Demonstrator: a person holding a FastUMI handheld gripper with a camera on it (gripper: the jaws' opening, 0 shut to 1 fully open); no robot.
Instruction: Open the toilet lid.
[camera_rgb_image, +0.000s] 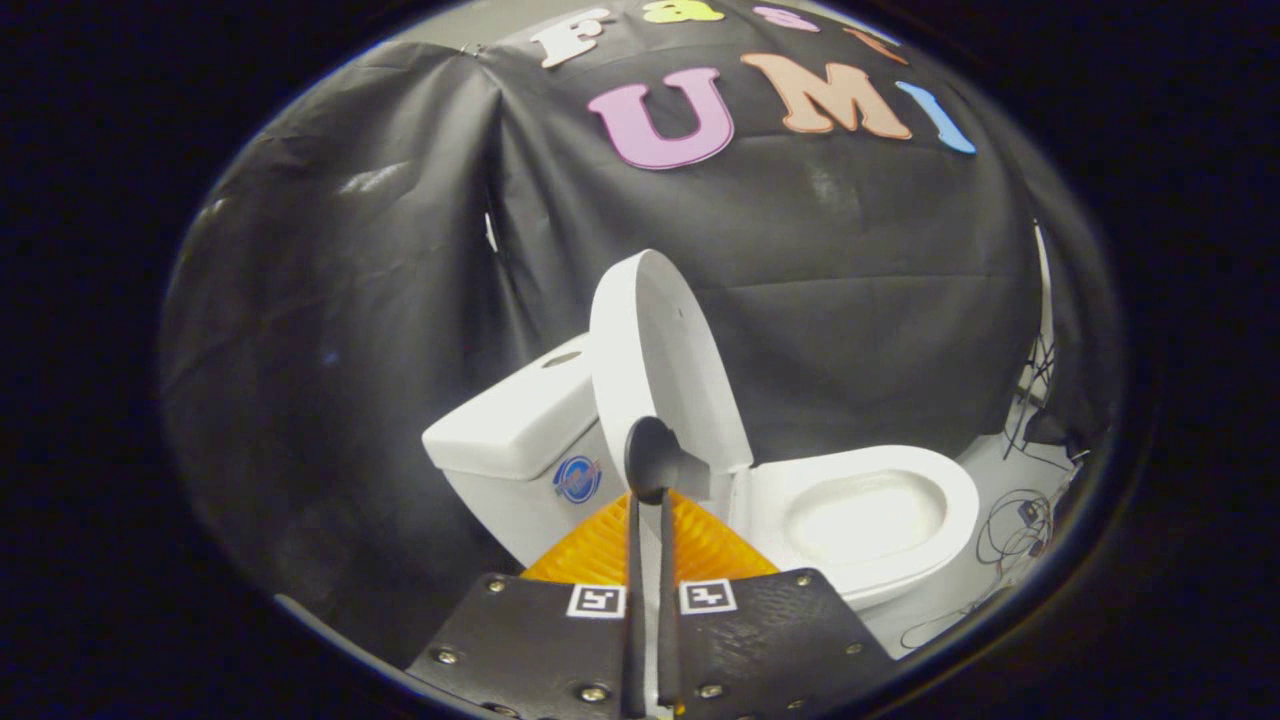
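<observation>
standing upright, the toilet lid (655, 350) meets the nearly closed gripper (650, 497).

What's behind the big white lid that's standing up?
Behind the raised lid sits the white tank, partly covered by it, then the black cloth wall. The hinge is hidden. The gripper, fingers nearly together, is just before the lid.

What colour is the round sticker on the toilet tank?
The sticker is mostly blue with a bit of red, seen in the gripper view.
</observation>
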